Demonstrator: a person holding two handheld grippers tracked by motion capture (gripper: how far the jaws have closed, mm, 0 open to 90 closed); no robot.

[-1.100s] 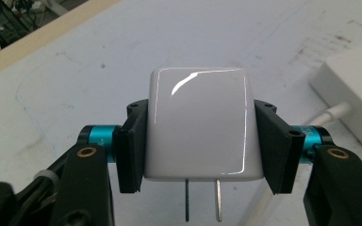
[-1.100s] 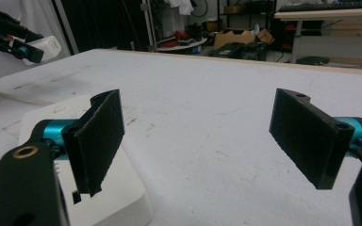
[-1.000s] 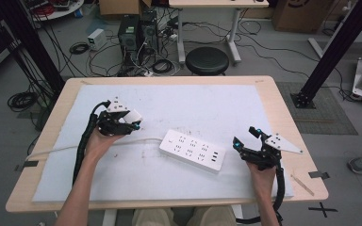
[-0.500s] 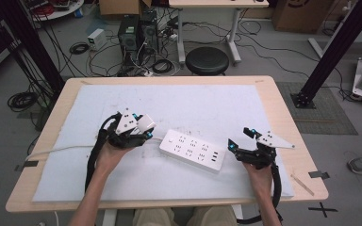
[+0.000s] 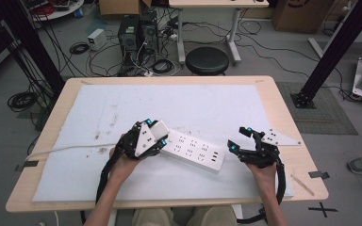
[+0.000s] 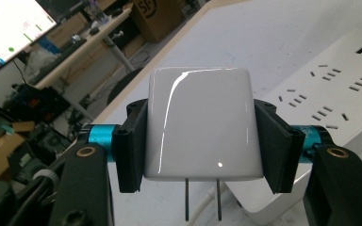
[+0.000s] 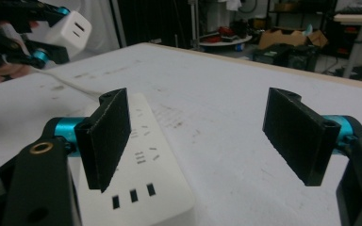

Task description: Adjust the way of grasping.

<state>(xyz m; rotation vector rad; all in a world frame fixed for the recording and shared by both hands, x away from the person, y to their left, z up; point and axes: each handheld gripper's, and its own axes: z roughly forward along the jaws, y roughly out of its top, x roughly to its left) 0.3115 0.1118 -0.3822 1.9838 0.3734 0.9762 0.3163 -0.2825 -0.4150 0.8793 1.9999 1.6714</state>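
A white power strip [image 5: 193,150] lies slantwise on the white mat in the high view. My left gripper [image 5: 154,136] is shut on a glossy white plug adapter [image 6: 200,113], its two metal prongs [image 6: 202,205] pointing down. It hovers over the strip's left end [image 6: 339,89]. My right gripper [image 5: 238,139] stands open just right of the strip's other end [image 7: 136,179]. Its jaws have just been closing a little, with nothing between them. In the right gripper view the adapter [image 7: 68,28] appears far off at the top left.
The strip's white cable [image 5: 66,149] runs left across the mat [image 5: 207,103] to the wooden table's edge [image 5: 23,188]. A thin wooden stick [image 5: 302,183] lies at the front right. A black stool [image 5: 207,60] stands beyond the table.
My left gripper has carried the adapter rightward, from the mat's left part to over the strip's left end. The right hand has stayed about where it was.
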